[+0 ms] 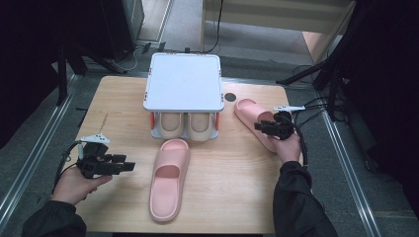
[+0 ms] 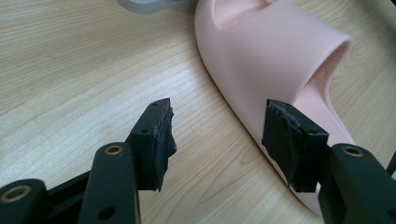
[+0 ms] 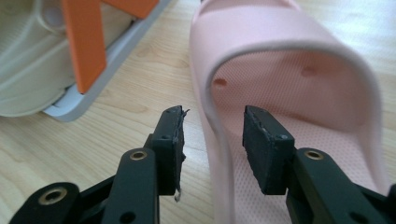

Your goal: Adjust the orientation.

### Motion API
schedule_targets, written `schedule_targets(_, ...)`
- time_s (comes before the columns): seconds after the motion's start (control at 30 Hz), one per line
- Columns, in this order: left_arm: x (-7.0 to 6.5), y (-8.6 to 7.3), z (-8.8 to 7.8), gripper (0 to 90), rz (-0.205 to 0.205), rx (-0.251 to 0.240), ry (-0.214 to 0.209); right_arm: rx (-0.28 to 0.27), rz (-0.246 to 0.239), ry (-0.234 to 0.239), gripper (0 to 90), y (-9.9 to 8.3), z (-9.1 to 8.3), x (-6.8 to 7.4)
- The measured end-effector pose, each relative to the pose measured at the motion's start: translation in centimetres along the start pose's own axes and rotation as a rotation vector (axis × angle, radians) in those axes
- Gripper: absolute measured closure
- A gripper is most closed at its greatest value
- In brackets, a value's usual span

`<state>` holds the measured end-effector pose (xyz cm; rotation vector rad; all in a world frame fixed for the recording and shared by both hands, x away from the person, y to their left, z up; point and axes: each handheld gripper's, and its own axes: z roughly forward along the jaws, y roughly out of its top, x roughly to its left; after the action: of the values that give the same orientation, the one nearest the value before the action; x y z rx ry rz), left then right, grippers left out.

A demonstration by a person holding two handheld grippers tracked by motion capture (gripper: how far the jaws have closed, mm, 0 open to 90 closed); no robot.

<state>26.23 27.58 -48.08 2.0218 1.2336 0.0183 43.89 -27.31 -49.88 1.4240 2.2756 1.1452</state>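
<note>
One pink slipper [image 1: 169, 177] lies lengthwise at the table's front middle. My left gripper [image 1: 129, 166] hovers to its left with its jaws open and pointing at it. In the left gripper view the jaws [image 2: 220, 106] stand wide apart over bare wood, and the slipper's side [image 2: 271, 51] lies just beyond the right jaw. A second pink slipper [image 1: 247, 111] lies at the right beside the rack. My right gripper [image 1: 260, 127] is at its near end. In the right gripper view the jaws [image 3: 215, 114] straddle that slipper's side wall [image 3: 299, 70], one outside and one inside, without pressing on it.
A small shoe rack with a white top [image 1: 183, 81] and orange struts [image 3: 81, 42] stands at the back middle of the wooden table [image 1: 227, 197]. Two beige slippers [image 1: 170, 123] sit on its lower shelf. Dark stands and cables surround the table.
</note>
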Motion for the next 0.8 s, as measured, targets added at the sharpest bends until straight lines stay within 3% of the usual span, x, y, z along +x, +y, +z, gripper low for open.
schedule_targets(0.1, -0.1, -0.1, 0.1, 42.5, -0.004, -0.002, -0.005, 0.014, -0.017, -0.003, 62.7, 0.1, 1.2, -0.1)
schedule_targets(0.23, -0.2, -0.2, 0.2, 42.6, -0.001, 0.001, -0.002, 0.023, -0.037, -0.02, 75.5, 0.3, 2.0, 0.1)
schedule_targets(0.5, -0.3, -0.3, 0.0, 44.5, 0.009, -0.014, -0.01, 0.016, -0.06, -0.066, 85.4, 1.4, 1.1, 0.7)
schedule_targets(0.57, -0.4, -0.2, -0.1, 46.5, 0.002, -0.027, -0.021, 0.01, -0.042, -0.063, 85.3, 1.7, 0.8, 0.8)
schedule_targets(0.63, -0.5, -0.2, -0.1, 47.8, 0.012, -0.033, -0.017, 0.012, 0.017, -0.044, 85.8, 2.1, 0.0, 1.0)
schedule_targets(0.8, -0.5, 0.0, 0.1, 47.2, 0.016, -0.034, -0.014, -0.001, 0.009, -0.027, 85.8, 2.4, -1.0, 1.7)
